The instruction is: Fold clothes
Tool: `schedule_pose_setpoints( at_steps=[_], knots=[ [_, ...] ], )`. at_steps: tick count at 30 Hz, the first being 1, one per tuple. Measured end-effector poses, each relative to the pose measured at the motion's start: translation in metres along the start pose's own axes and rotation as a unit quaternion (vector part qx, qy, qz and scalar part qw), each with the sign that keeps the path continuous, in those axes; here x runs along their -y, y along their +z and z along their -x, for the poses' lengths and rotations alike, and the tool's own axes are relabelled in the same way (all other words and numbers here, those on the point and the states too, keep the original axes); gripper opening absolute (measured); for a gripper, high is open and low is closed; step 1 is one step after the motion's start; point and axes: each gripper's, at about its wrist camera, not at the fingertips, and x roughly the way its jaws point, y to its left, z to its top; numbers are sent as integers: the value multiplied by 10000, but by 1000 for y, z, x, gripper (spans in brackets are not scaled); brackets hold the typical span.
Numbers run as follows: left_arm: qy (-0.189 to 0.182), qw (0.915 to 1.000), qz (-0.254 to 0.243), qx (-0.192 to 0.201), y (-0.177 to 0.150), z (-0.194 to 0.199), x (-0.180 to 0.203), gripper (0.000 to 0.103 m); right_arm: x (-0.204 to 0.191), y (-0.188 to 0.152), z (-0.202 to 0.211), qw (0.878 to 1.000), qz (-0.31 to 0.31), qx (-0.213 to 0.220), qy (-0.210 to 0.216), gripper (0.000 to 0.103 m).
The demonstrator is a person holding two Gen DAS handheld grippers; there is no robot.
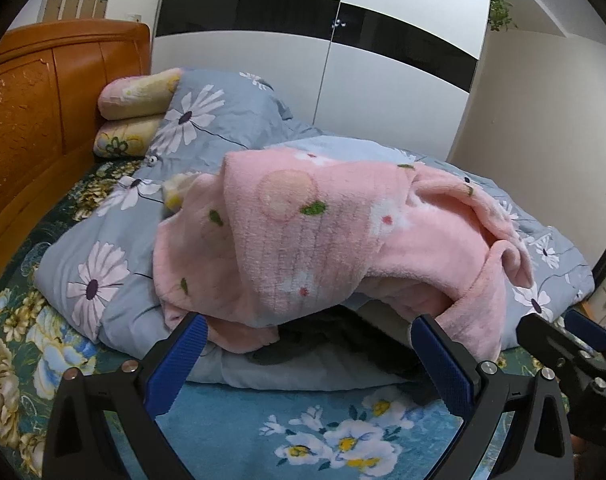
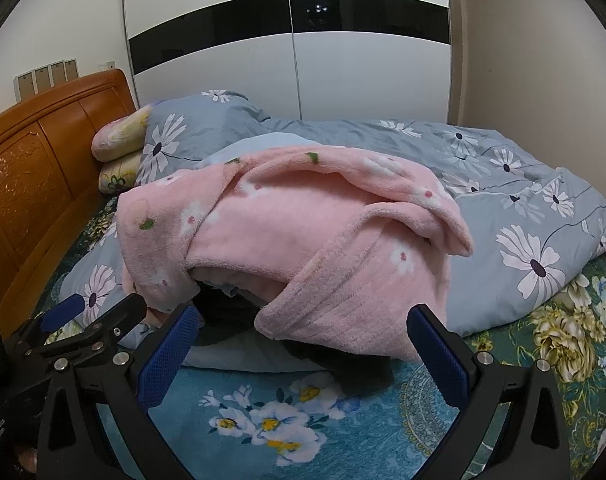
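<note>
Blue-padded left gripper [image 1: 309,340] and right gripper [image 2: 303,330] gape — fluffy pink garment [image 1: 303,236] lies rumpled.

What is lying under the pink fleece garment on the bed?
Under the pink fleece garment, a dark garment and a pale blue cloth show at its front edge. It also lies partly on the grey flowered duvet. Anything deeper is covered.
</note>
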Motion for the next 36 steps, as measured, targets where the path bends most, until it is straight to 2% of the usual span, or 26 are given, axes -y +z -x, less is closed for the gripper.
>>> schedule_pose_setpoints(
  at_steps=[7,13,21,26,28,30,32,34,36],
  knots=[
    [-106,9999,24,-17,-2,-4,6,103,-1,1,-3,9999,141,-56,32,103],
    [142,9999,-81,17,-3,-7,11,103,1,3,-7,9998,172,-116,45,103],
    [92,10000,-22,-12,-2,-11,11,103,1,4,-12,9996,229,-162,71,103],
    [222,9997,-116,-16,-2,-12,9,103,10,11,-19,9994,332,-114,64,103],
    [325,9993,-195,-13,-1,-8,2,103,19,24,-26,9990,438,-11,-118,103],
    [278,9995,-142,-14,1,-3,-6,103,27,40,-40,9975,563,-2,-426,103],
    [237,9997,-21,-1,2,3,-17,103,29,55,-57,9963,666,-47,-546,103],
    [285,9996,50,30,4,11,-26,103,25,67,-74,9945,826,-95,-644,101],
    [376,9993,15,30,5,17,-35,103,15,77,-89,9904,1109,-71,-818,83]
  ],
)
